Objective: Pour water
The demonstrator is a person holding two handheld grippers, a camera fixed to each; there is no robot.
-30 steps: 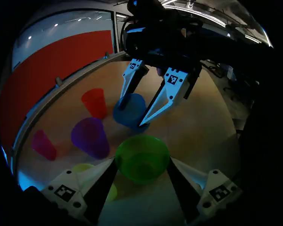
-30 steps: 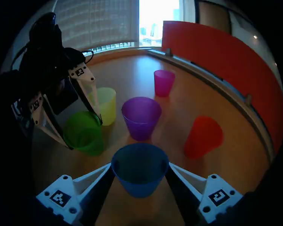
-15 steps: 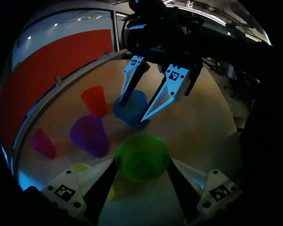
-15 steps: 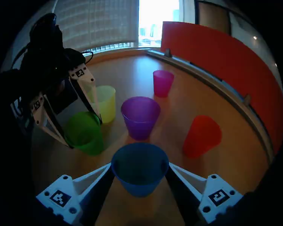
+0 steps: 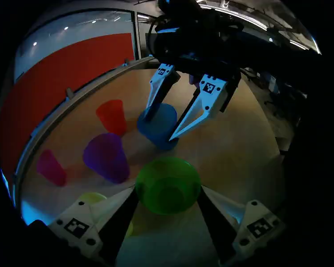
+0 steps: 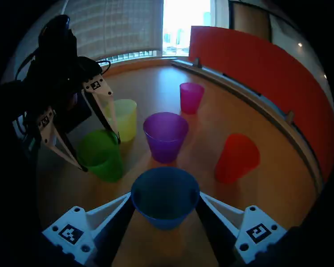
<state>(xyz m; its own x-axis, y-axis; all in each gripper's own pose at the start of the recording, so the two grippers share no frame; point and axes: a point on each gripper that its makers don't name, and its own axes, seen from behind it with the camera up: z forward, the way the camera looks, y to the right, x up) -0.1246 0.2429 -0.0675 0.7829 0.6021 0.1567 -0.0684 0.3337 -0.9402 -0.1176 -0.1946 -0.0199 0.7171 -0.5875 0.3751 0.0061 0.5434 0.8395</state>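
Left gripper view, nearest: left gripper (image 5: 167, 191), jaws clamped on the green cup (image 5: 168, 178), one finger against each side, mouth up.
Beside the near finger: yellow cup (image 5: 90, 199), partly hidden behind it.
Middle ground: purple cup (image 5: 105, 156) upright on the wooden tabletop (image 5: 238, 147); pink cup (image 5: 50, 167) off to its left, near the edge.
Beyond: right gripper (image 5: 158, 128), jaws clamped on the blue cup (image 5: 158, 133), cup tilted; cannot tell whether its base touches the tabletop. Orange cup (image 5: 111, 115) is just beside it, apart.
Far: red panel (image 5: 55, 75) along the tabletop's rim.
Right gripper view, nearest: blue cup between the camera's own fingers, mouth toward the lens.
Ahead: purple cup; green cup in the left gripper off to the left, yellow cup behind it; orange cup to the right; pink cup farther back.
Far: bright window (image 6: 185, 22).
Water: cannot tell whether any cup holds some.
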